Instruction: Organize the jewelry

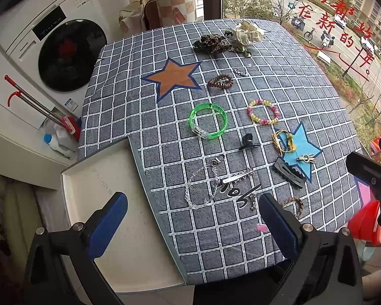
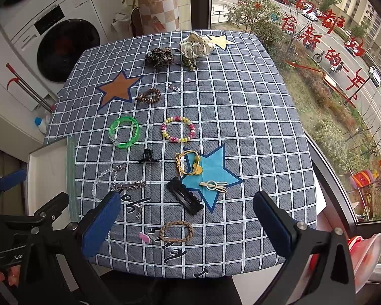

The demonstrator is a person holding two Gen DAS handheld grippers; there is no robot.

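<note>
White washing machine (image 1: 63, 50) left; big window (image 2: 317, 50) right, daylight, street outside

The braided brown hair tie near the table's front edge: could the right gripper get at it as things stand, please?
Probably yes. The braided hair tie lies flat between the open right gripper's fingers, with nothing over it. The pink clip and black hair clip lie close but apart from it.

Both views are bright with soft, even daylight that comes through the window (image 1: 317, 25) at the far right. On the checked tablecloth (image 2: 241, 127) the shadows are weak and there is no strong glare. The fisheye lens bends straight lines strongly near the edges, and the corners are black. The centre is sharp; the washing machine (image 1: 63, 50) looks slightly softer.
</note>
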